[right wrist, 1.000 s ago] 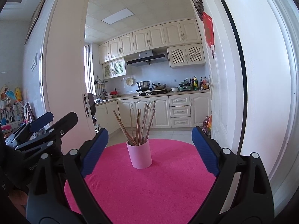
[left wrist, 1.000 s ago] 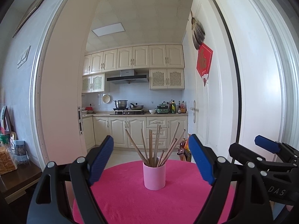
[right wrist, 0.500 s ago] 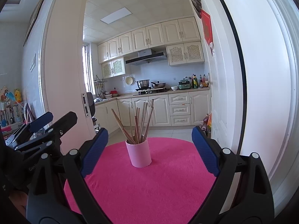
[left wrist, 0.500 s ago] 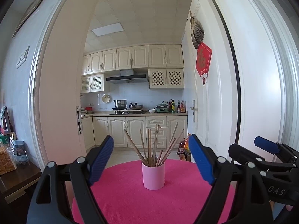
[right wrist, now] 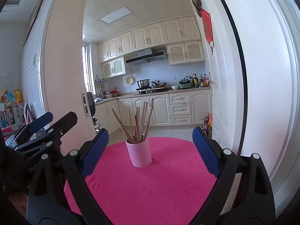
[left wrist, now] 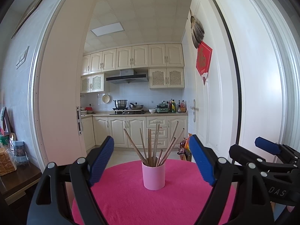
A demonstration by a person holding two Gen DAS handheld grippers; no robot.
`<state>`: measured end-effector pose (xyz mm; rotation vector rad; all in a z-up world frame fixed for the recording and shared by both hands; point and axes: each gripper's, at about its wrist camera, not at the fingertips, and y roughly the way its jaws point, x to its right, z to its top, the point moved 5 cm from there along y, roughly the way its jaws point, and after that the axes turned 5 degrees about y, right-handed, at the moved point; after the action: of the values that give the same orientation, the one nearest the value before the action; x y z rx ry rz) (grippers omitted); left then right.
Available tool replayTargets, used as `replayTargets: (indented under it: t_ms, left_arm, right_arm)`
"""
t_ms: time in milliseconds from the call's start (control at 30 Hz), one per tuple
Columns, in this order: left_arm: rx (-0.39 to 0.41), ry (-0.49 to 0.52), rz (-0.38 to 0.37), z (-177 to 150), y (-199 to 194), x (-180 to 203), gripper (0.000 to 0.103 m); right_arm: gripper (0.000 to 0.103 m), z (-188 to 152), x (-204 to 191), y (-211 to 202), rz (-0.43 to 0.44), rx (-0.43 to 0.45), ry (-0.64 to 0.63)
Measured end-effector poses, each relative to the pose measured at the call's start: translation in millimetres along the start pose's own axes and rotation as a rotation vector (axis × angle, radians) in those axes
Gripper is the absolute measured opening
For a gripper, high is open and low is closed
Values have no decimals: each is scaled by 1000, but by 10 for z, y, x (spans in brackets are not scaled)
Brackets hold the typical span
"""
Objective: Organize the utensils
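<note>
A: What's furthest left from the left wrist camera?
B: A dark wooden side table (left wrist: 17, 180) with a bag of bread (left wrist: 6, 162) and a jar (left wrist: 18, 150) on it. Then the white door frame, and through the doorway a kitchen with cream cabinets (left wrist: 131, 58), a range hood (left wrist: 127, 77) and a steel pot (left wrist: 120, 104) on the hob

A: And the left gripper?
B: The left gripper (left wrist: 151, 160) is held wide apart, nothing between its blue pads (left wrist: 101, 157). It hangs over the near edge of a round table covered in a bright pink cloth (left wrist: 121, 196)

A: Where are the utensils?
B: A bundle of wooden chopsticks (left wrist: 153, 146) stands fanned out in a pale pink cup (left wrist: 153, 175). The cup sits upright on the cloth toward the far side of the table, framed between the two pads but well beyond them, touching neither

A: Anything to the right?
B: The right gripper (left wrist: 262, 151) comes in from the right edge, beside the left one. From this side I cannot tell its state

A: Does the right wrist camera settle it?
B: Yes. Going left to right there: the left gripper (right wrist: 50, 120) at the left edge, then the right gripper (right wrist: 150, 146) with its own fingers spread wide and holding nothing. The same cup (right wrist: 139, 153) with the chopsticks (right wrist: 139, 120) stands between them, farther out on the cloth (right wrist: 159, 187), a little left of centre. A red paper decoration (right wrist: 207, 25) hangs on the white door at right
</note>
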<state>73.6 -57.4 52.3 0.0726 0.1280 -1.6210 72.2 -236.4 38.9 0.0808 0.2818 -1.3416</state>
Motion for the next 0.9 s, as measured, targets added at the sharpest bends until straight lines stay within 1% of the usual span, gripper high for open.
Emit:
replayTargets:
  t_ms: [900]
  left_arm:
    - [-3, 3, 1, -22, 6, -3, 81]
  right_arm:
    - [89, -47, 10, 20, 2, -4, 8]
